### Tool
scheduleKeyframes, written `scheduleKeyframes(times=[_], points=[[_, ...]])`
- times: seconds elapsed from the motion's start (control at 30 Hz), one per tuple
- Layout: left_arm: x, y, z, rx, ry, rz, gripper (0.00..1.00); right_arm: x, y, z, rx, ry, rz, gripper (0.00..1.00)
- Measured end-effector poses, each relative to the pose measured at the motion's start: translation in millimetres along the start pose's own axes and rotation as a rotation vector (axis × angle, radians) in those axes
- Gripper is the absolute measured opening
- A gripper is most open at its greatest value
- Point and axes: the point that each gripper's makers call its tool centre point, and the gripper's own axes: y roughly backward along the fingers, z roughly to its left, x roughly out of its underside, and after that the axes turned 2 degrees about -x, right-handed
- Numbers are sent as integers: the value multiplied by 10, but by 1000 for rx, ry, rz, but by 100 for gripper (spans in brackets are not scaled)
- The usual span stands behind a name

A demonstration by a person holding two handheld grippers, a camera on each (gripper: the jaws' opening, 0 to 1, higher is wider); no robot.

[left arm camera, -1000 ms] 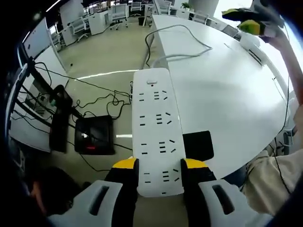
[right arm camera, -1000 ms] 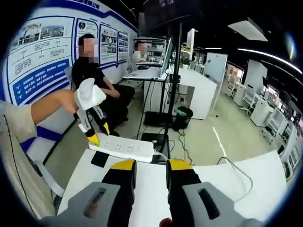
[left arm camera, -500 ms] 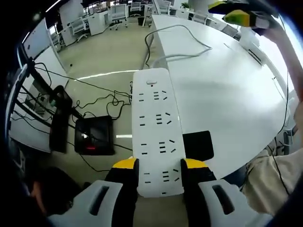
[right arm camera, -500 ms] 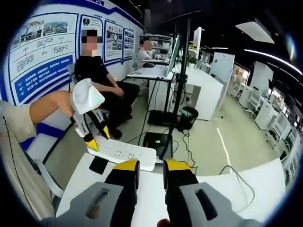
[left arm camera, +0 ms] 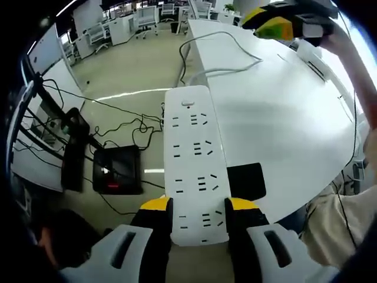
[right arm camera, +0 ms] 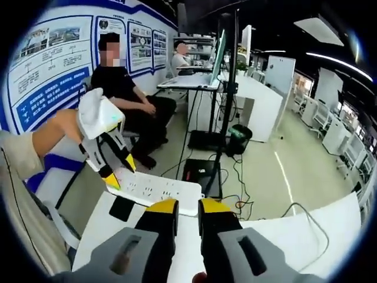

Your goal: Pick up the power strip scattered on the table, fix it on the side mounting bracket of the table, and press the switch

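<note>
A white power strip (left arm camera: 195,159) points away from me over the table's left edge, its near end clamped between the yellow-tipped jaws of my left gripper (left arm camera: 199,206). Its switch end (left arm camera: 188,103) is the far one. My right gripper (left arm camera: 275,26) hangs above the far right of the white table (left arm camera: 283,118). In the right gripper view, my right gripper (right arm camera: 187,207) has its jaws drawn almost together with nothing between them. Just beyond it the power strip (right arm camera: 159,190) lies crosswise, with the left gripper (right arm camera: 116,171) shut on its left end.
A black pad (left arm camera: 246,181) lies on the table edge beside the strip. A white cable (left arm camera: 224,56) loops across the far table. Below the edge are a black box (left arm camera: 118,170) and loose floor cables. Two people (right arm camera: 126,94) sit at desks behind.
My right gripper has come closer to the strip, sliding left in the left gripper view, and its jaws have narrowed. The left gripper and strip have stayed still.
</note>
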Motion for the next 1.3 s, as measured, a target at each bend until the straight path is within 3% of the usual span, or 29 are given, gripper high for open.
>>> scheduleKeyframes(times=[0.47, 0.93, 1.3], points=[[7, 2, 13, 3, -7, -8, 40, 5, -378, -6, -12, -48, 33, 0], [-10, -6, 58, 3, -6, -9, 40, 82, -525, 159, -27, -58, 45, 0], [-27, -16, 93, 1, -10, -13, 40, 96, -751, 150, -19, -86, 71, 0]])
